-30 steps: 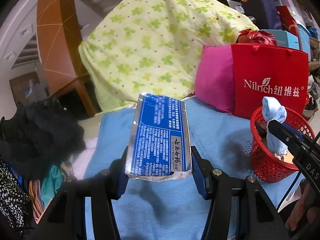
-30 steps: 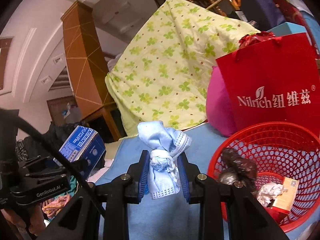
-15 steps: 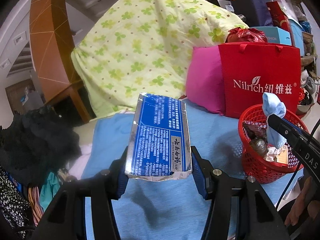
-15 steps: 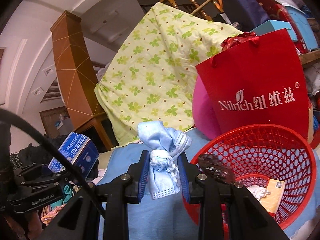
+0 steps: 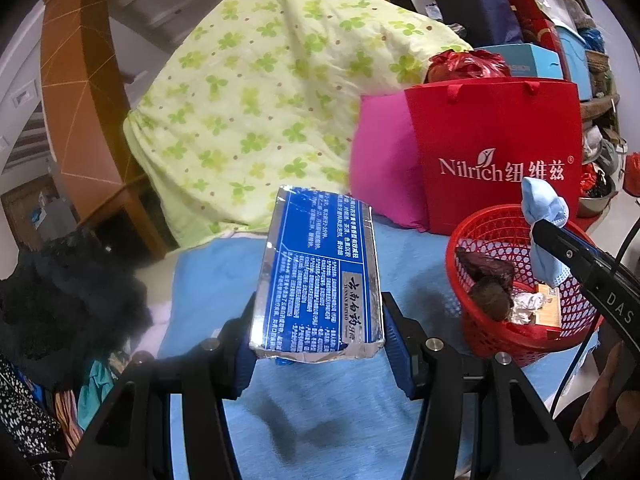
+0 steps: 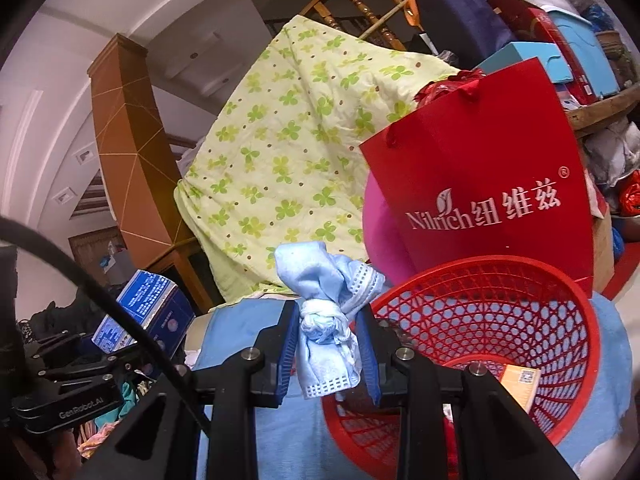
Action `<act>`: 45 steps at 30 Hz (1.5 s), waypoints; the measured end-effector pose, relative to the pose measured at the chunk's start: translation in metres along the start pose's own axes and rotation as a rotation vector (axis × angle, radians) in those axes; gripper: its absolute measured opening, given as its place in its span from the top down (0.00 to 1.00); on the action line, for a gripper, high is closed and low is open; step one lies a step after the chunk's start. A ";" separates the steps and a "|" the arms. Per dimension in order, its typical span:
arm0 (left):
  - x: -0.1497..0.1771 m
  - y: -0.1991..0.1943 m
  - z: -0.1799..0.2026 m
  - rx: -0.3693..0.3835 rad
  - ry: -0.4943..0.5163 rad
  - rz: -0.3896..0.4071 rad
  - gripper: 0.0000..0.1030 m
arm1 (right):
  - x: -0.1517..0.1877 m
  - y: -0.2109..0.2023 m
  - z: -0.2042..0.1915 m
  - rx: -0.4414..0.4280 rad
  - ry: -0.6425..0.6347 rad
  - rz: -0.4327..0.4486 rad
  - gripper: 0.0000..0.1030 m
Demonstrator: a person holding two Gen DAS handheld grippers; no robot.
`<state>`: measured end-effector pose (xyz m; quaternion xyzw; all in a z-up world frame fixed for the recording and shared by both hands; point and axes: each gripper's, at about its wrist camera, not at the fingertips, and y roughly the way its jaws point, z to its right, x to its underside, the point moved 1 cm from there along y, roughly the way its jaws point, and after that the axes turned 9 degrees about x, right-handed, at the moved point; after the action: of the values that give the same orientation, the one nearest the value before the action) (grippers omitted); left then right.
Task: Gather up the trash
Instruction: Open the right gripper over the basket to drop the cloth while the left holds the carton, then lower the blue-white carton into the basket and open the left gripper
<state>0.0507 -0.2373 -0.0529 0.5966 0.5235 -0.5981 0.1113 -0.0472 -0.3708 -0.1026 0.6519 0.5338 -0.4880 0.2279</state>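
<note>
box (image 5: 320, 276): a blue and silver card box. It looks light and likely empty. The walls are thin, so a hard squeeze could crush it. The near end is torn and bent.
where to hold the box: by its two long sides, near the end, the way it is held now.
left gripper (image 5: 320, 344): partly closed, with the pads pressing on both sides of the box. The box sticks out forward, up above the blue cloth (image 5: 320, 420), to the left of the basket.
rag (image 6: 326, 328): a soft, pale blue bundle with a knot in it. It is light and floppy. It will not break and should drop easily.
where to hold the rag: at the knot, where it is thickest.
right gripper (image 6: 328, 356): squeezed tight on the rag's knot, at the near left rim of the basket.
basket (image 5: 480, 336): red plastic with holes, open on top, standing on the blue cloth. Inside are dark crumpled wrappers, a ball of white paper and a small orange card packet. There is lots of room left.
red bag (image 5: 500, 152): a paper bag standing behind the basket. Something red and crinkly pokes out of the top.
</note>
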 end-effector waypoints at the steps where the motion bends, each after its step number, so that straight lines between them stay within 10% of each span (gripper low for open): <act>1: -0.001 0.000 0.002 0.004 0.004 0.000 0.45 | -0.001 -0.001 0.003 0.001 0.007 0.001 0.69; 29: -0.028 0.025 0.095 0.138 0.135 -0.013 0.44 | -0.015 -0.013 0.085 0.065 0.185 0.004 0.68; 45: -0.028 0.056 0.114 0.405 0.037 -0.086 0.30 | -0.019 -0.016 0.121 0.123 0.322 0.027 0.68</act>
<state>0.0322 -0.3618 -0.0867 0.5946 0.4196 -0.6843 -0.0460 -0.1088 -0.4738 -0.1334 0.7414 0.5237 -0.4059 0.1059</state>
